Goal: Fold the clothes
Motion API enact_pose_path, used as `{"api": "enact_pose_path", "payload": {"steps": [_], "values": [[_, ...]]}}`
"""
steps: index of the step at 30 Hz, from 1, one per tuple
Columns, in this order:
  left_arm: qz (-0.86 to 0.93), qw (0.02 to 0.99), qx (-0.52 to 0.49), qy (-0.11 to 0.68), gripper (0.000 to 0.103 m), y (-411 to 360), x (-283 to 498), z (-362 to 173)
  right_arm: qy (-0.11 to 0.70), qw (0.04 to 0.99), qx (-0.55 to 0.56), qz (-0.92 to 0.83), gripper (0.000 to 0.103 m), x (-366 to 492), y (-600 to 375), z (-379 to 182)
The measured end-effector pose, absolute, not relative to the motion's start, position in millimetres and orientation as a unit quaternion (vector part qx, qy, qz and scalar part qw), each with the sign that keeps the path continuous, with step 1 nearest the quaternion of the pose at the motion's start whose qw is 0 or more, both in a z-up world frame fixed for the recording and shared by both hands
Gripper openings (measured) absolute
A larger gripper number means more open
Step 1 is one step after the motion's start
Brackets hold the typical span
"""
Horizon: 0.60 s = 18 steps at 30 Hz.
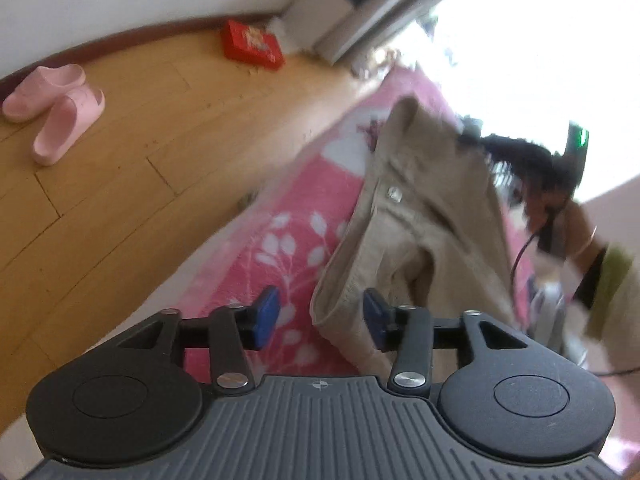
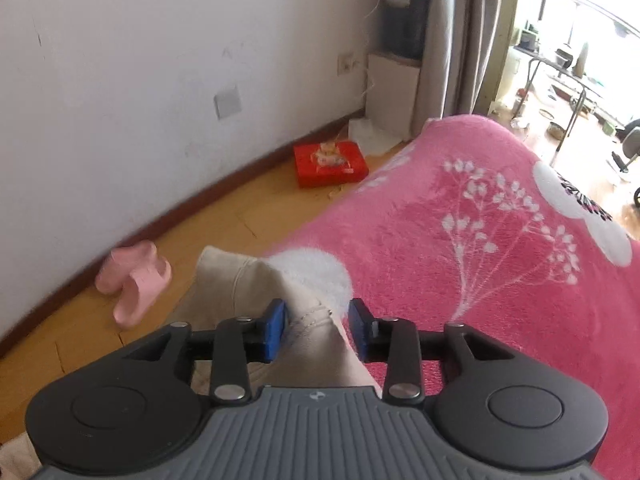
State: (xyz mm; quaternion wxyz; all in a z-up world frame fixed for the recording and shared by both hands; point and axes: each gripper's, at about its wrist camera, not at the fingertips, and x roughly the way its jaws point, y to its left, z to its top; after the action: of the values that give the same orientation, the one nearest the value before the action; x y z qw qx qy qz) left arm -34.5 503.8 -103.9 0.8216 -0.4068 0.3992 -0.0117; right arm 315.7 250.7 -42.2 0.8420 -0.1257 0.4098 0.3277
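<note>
Beige cotton trousers (image 2: 316, 320) seen between spread jaws of right gripper (image 2: 316, 330), not clamped; garment draped over edge of pink floral fleece bed blanket (image 2: 460, 208). Left gripper (image 1: 320, 320) jaws spread, waistband hem just ahead, long axis running away from jaws

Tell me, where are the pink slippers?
The slippers lie on the wooden floor by the white wall, left of the pink bed. The red box sits farther along the same wall.
</note>
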Motion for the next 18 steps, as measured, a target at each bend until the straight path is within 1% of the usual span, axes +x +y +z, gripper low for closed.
{"api": "enact_pose_path", "payload": {"steps": [1,5,8,12,16,18], "values": [[-0.009,0.821,-0.417,0.39,0.055,505,-41,-102,0.399,0.845,-0.126,0.333,0.039,310,244,-32],[-0.008,0.806,-0.446,0.39,0.055,496,-50,-103,0.344,0.836,-0.161,0.397,0.04,265,222,17],[-0.015,0.793,-0.464,0.395,0.055,488,-54,-108,0.338,0.788,-0.195,0.476,0.04,205,206,42],[-0.005,0.772,-0.508,0.383,0.057,481,-57,-124,0.359,0.728,-0.252,0.526,0.039,116,197,15],[0.007,0.777,-0.504,0.376,0.057,473,-46,-131,0.378,0.672,-0.306,0.558,0.039,33,191,-18],[0.017,0.779,-0.508,0.369,0.053,472,-44,-133,0.371,0.664,-0.353,0.545,0.039,5,191,-42]]}}
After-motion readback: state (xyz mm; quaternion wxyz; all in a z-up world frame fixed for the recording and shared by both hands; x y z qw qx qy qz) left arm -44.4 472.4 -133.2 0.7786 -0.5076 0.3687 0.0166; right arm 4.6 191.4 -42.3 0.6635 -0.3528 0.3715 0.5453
